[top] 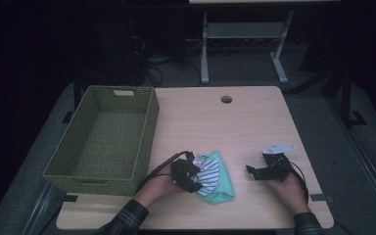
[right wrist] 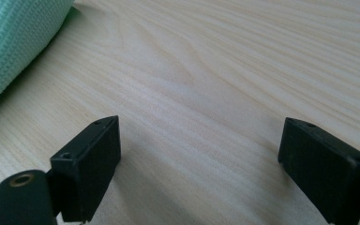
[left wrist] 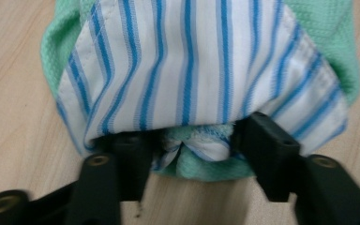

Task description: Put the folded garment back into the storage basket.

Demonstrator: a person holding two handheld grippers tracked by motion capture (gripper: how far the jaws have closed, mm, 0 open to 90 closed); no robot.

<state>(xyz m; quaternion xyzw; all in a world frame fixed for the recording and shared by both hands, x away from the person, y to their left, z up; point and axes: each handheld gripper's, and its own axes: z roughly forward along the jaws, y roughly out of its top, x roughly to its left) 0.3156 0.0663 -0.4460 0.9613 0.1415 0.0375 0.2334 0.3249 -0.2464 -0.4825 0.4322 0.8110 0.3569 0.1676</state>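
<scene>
Beside the empty green wicker basket, the left gripper pinches the folded striped-and-mint cloth; right gripper open, so binning remains.

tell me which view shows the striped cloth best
The left gripper view: the striped cloth spans it, seams sharp, bunched between the left tool's jaws. The high view shows it small; the right gripper view catches a green edge.

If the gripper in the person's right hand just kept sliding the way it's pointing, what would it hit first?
Probably the green cloth. The right gripper points left across bare table, jaws open and empty. Its own view shows wood ahead and the cloth at the left edge, so it might pass beside it.
</scene>
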